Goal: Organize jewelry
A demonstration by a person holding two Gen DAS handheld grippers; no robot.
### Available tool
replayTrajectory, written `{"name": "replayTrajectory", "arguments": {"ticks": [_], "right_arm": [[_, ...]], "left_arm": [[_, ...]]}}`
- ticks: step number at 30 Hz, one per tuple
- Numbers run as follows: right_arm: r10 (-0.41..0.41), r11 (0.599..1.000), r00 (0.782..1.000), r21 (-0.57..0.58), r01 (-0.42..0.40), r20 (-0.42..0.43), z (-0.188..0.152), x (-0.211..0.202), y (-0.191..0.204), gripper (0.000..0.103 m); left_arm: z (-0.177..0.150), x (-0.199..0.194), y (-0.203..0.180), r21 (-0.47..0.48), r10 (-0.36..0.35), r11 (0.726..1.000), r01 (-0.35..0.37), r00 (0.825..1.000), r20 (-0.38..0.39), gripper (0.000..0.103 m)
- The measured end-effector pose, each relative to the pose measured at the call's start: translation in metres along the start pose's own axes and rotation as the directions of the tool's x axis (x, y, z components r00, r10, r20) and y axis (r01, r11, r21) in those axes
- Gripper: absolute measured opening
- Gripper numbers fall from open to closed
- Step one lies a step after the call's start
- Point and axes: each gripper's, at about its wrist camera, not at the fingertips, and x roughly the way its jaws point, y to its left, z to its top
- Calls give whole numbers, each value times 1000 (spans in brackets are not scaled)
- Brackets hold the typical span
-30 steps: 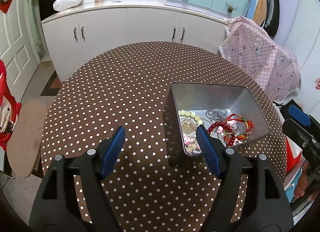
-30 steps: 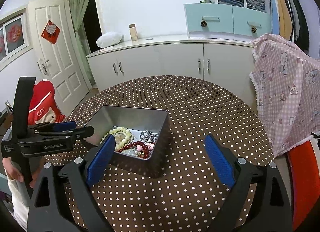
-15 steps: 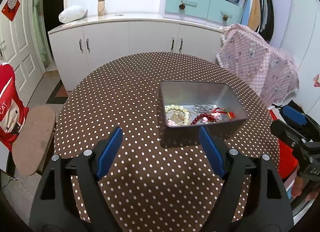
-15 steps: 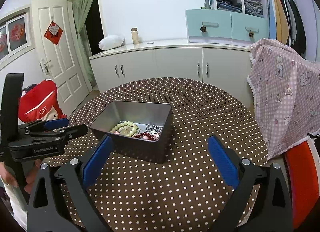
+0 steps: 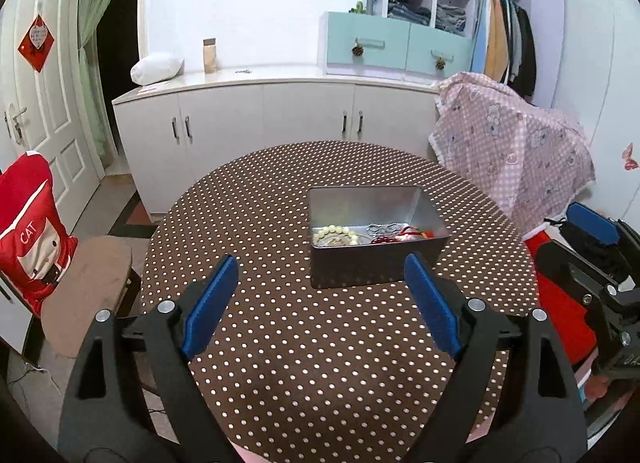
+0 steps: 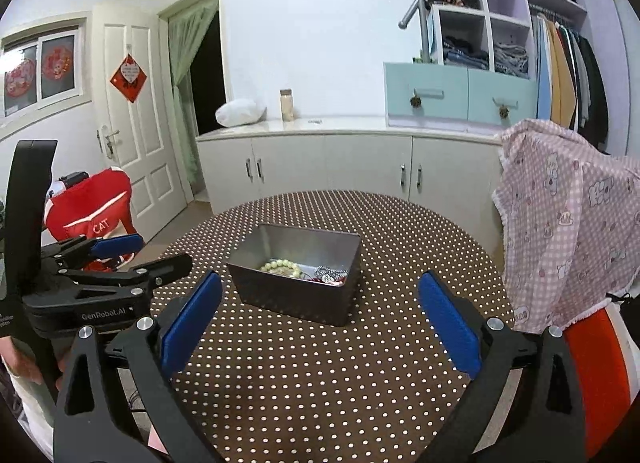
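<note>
A round table [image 5: 280,343] in a brown dotted cloth carries a grey metal tin [image 5: 376,263] near its middle. Inside lie a pale bead bracelet [image 5: 334,232], red beads [image 5: 404,237] and a silver chain [image 5: 382,228]. The left gripper [image 5: 320,299] and right gripper [image 6: 320,321] hang before it, jaws wide apart.

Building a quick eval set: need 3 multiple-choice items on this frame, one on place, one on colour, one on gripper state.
1. Where is the jewelry?
A. Inside the metal tin
B. Scattered on the tablecloth
C. On the white cabinet

2. What colour are the pads on the fingers?
A. Red
B. Blue
C. Green

3. What state is the left gripper in?
A. Shut on a bracelet
B. Shut on the tin's rim
C. Open, holding nothing

Answers:
1 A: the bead bracelet and other pieces lie in the tin on the dotted table.
2 B: pads are blue.
3 C: the left gripper has its fingers spread, short of the tin; the right gripper likewise.
</note>
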Motion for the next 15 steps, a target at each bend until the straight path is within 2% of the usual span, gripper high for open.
{"name": "replayTrajectory", "arguments": {"ticks": [3,6,15], "right_arm": [[-9,1000,999,-16,9,31,2,-11,4,95],[-14,1000,998,-18,15,69,6,-23,8,95],[-40,998,989,-35,46,143,11,-43,14,95]], "left_arm": [[0,-13,-5,7,13,1000,-13,999,30,84],[2,-26,-8,18,-16,1000,15,998,60,84],[5,-59,-22,36,-7,999,1,987,158,84]]}}
